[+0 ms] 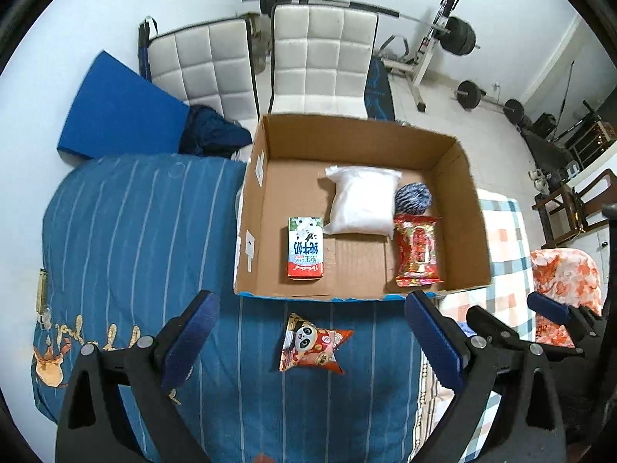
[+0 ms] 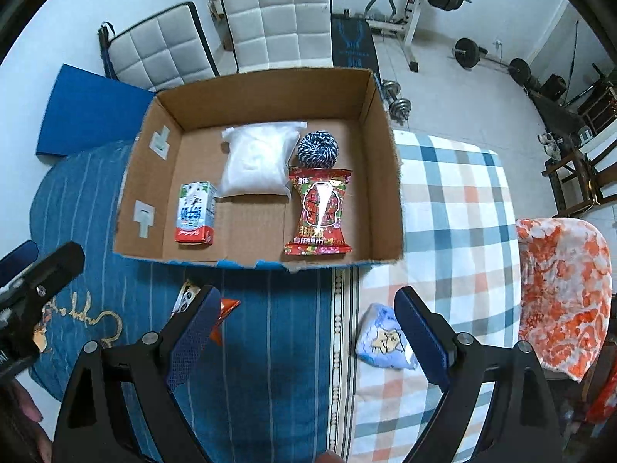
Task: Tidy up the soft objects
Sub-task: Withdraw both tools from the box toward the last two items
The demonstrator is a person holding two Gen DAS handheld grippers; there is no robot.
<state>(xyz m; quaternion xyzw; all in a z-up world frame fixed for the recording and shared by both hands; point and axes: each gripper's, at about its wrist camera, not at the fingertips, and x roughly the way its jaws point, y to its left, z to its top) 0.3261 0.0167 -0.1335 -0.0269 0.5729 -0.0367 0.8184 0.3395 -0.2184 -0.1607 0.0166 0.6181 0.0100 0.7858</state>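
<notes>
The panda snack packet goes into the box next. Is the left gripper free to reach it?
Probably yes: the left gripper is open above the panda snack packet, which lies alone on the blue quilt.

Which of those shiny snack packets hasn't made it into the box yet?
The small red foil packet with the panda face. It lies on the blue striped bedding in front of the cardboard box, while the larger red foil packet already lies inside.

The milk carton (image 1: 304,249) lying in the cardboard box (image 1: 468,208), towards the bed's left edge, bears large blue Chinese characters, seen upside down, with "DHA" small beside them and a white script word on its red band, too blurred to read. The red snack packet (image 2: 320,212) beside it shows Chinese characters I cannot make out.
</notes>
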